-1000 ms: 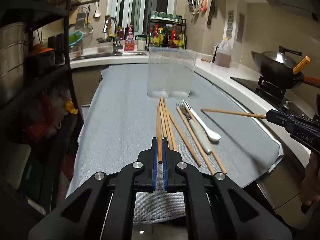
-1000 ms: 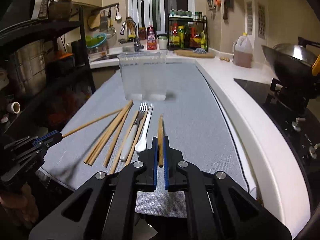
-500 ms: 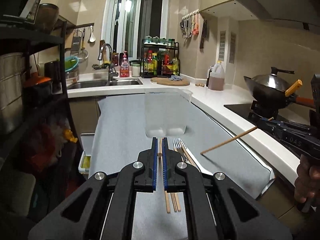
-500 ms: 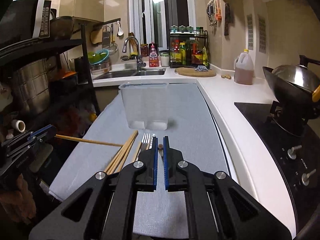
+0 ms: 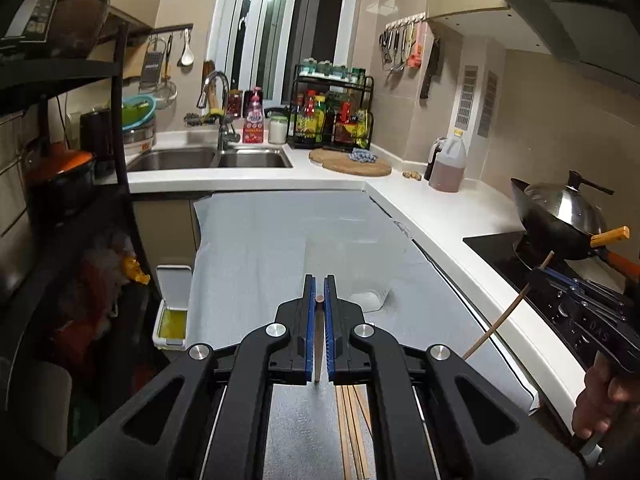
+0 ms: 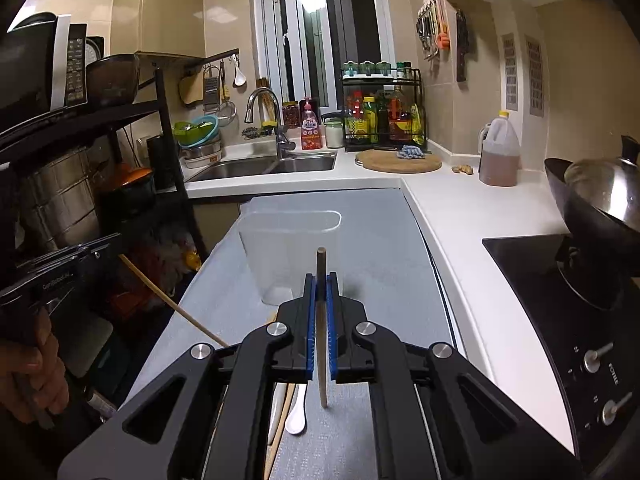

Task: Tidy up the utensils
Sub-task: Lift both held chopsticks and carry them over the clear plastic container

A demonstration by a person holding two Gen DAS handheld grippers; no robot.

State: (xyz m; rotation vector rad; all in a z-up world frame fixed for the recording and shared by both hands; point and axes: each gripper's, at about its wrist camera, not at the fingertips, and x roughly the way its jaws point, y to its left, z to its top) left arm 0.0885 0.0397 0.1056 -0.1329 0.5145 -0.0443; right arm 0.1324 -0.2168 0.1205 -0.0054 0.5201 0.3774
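Each gripper's fingers pinch one chopstick, left gripper [image 5: 319,300] and right gripper [image 6: 321,286] alike, the sticks near upright, with the clear container [image 6: 289,240] at twelve o'clock on the tabletop [image 6: 384,256], nearer the right.

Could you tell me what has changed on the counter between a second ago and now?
Both tools have lifted: the left tool and the right tool each carried a chopstick up off the grey mat, tilting it steeper. Both stay shut on their sticks. The clear container, the remaining chopsticks and the white spoon lie where they were.
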